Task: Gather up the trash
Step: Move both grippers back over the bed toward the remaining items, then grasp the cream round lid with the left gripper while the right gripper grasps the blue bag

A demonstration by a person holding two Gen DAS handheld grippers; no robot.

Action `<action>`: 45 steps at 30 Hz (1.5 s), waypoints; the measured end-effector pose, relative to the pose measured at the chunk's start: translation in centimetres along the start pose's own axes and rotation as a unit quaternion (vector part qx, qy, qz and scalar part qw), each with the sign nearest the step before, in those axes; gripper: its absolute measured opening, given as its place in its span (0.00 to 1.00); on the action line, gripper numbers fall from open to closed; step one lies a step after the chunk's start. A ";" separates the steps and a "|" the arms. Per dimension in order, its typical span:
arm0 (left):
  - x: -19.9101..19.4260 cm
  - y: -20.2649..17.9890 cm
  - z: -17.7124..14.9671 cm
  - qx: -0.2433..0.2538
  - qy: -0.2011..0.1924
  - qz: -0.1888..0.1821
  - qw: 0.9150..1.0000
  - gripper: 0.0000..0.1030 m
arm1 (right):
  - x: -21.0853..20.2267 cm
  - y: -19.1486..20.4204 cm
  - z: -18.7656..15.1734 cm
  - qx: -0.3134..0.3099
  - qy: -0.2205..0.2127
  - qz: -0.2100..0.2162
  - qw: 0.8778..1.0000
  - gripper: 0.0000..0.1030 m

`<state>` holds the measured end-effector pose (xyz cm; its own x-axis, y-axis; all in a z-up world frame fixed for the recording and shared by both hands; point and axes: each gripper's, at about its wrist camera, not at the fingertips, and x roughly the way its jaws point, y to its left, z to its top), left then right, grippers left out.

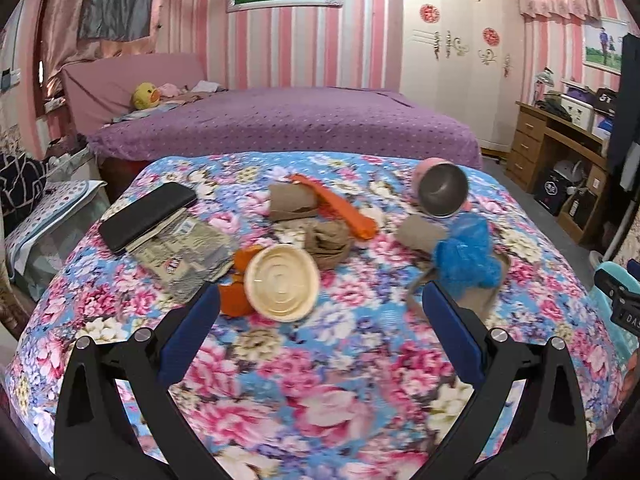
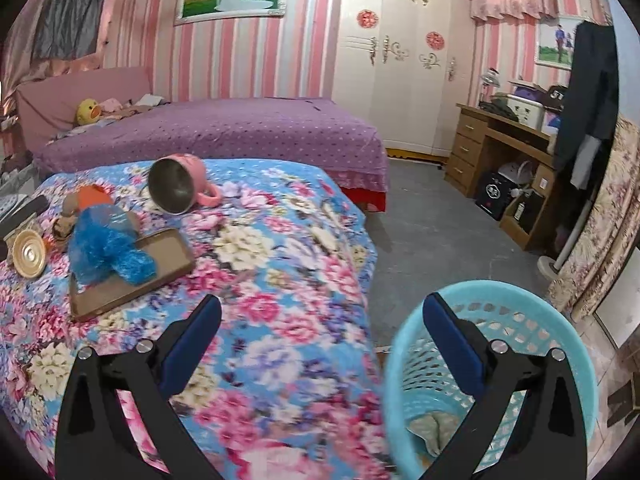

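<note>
On the flowered blanket [image 1: 320, 380] the litter lies spread out, and the left gripper [image 1: 320, 304] hangs above it with its blue pads wide apart and nothing between them. Just past its left finger sits a round cream lid [image 1: 282, 282], tipped up a little, touching crumpled orange scraps [image 1: 236, 296] beside it. Behind the lid there is a wad of brown paper [image 1: 328, 242], then a cardboard tube [image 1: 292, 202] with a long orange strip [image 1: 340, 210] draped across it. Off to the left a black phone [image 1: 148, 216] rests on a folded newspaper [image 1: 184, 256]. Over on the right a bunched blue plastic bag [image 1: 466, 256] sits on a flat brown cardboard tray [image 2: 132, 276], near the left gripper's right finger, and farther back a pink mug [image 1: 442, 190] lies on its side with its dark steel inside facing the camera. Now the right gripper [image 2: 320, 308], also spread open and holding nothing, hovers at the blanket's edge, its right finger over the mouth of a turquoise mesh basket [image 2: 560, 344] that stands on the grey floor just beside the bed. Down in the basket there is a pale crumpled piece [image 2: 432, 428] already at the bottom; what it is cannot be told. Beyond the blanket stretches a purple bed [image 2: 224, 132].
</note>
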<state>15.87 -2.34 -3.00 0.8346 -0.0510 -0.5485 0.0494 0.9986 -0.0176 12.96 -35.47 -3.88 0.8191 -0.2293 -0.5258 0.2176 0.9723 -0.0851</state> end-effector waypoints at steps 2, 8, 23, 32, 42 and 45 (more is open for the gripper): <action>0.3 0.8 0.2 0.000 0.000 0.010 1.000 0.95 | 0.1 1.3 0.2 -0.011 0.001 0.004 1.000 0.96; 1.4 3.3 0.7 -0.024 0.017 0.020 0.999 0.95 | 0.7 5.1 1.6 -0.031 -0.001 0.018 0.999 0.96; 3.7 9.1 0.2 -0.039 0.047 0.049 0.997 0.95 | 3.8 11.6 1.5 -0.089 0.032 0.036 0.995 0.96; 5.3 7.9 0.3 -0.050 0.058 0.030 0.997 0.85 | 4.2 10.8 1.6 -0.071 0.036 0.039 0.996 0.96; 6.7 5.5 0.5 -0.043 0.079 -0.032 0.995 0.40 | 4.2 9.6 1.9 -0.061 0.031 0.037 0.997 0.96; 6.7 5.2 0.4 -0.036 0.081 -0.038 0.995 0.26 | 4.2 9.4 1.9 -0.057 0.032 0.040 0.997 0.96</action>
<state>21.95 2.48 -6.47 0.7302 -0.1304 -0.6706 0.0649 0.9904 -0.1220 19.51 -27.37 -5.29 0.7948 -0.1511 -0.5877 0.0877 0.9869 -0.1351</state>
